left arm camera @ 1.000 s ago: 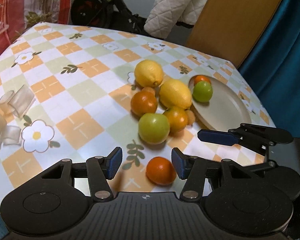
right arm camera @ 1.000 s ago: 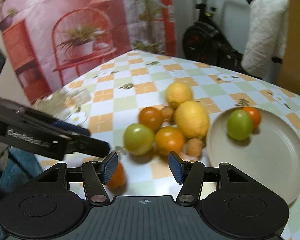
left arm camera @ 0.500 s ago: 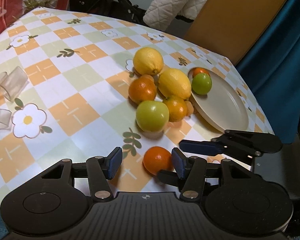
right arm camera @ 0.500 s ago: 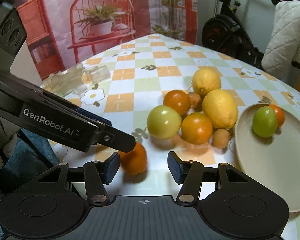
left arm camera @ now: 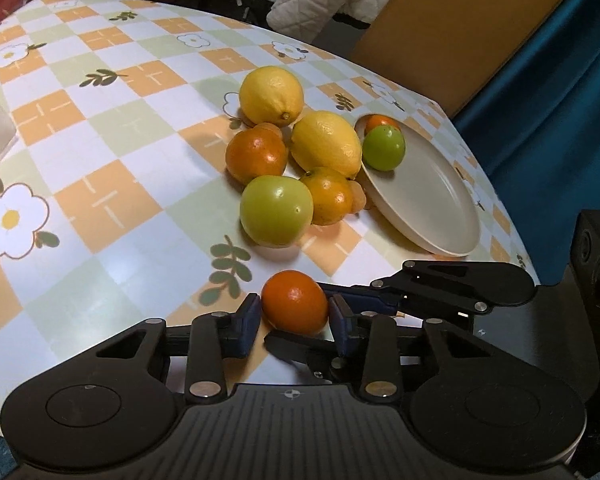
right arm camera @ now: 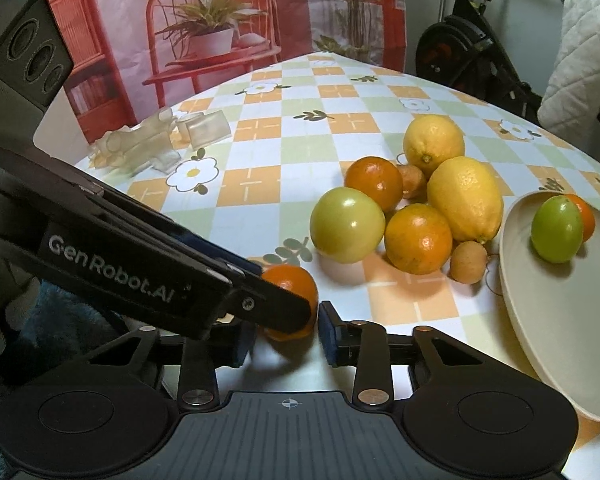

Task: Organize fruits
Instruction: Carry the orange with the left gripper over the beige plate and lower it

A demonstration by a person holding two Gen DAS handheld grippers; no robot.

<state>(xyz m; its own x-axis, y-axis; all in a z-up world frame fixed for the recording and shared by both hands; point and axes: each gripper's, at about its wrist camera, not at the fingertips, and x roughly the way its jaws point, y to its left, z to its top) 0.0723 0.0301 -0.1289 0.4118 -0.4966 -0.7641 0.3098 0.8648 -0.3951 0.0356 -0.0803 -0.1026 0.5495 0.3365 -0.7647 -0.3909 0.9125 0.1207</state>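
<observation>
A small orange (left arm camera: 295, 307) sits near the table's front edge, and both grippers meet at it. My left gripper (left arm camera: 295, 322) has its blue pads against the orange's sides, shut on it. My right gripper (right arm camera: 285, 332) is narrowed around the same orange (right arm camera: 296, 280); its right pad (right arm camera: 329, 333) stands just clear of it, and its left pad is hidden by the left gripper's finger. A pile of two lemons (left arm camera: 326, 143), two oranges, a green fruit (left arm camera: 276, 210) and small brown fruits lies beside a beige plate (left arm camera: 428, 200). The plate holds a green fruit (left arm camera: 383, 148) and an orange one.
Clear plastic pieces (right arm camera: 152, 144) lie at the table's left side. A brown board and a blue curtain (left arm camera: 548, 92) stand behind the plate. An exercise bike (right arm camera: 472, 52) and a white quilted cloth are beyond the far edge.
Both grippers moved in on the small orange and narrowed. The left gripper's pads went from wide open to closed on the orange.
</observation>
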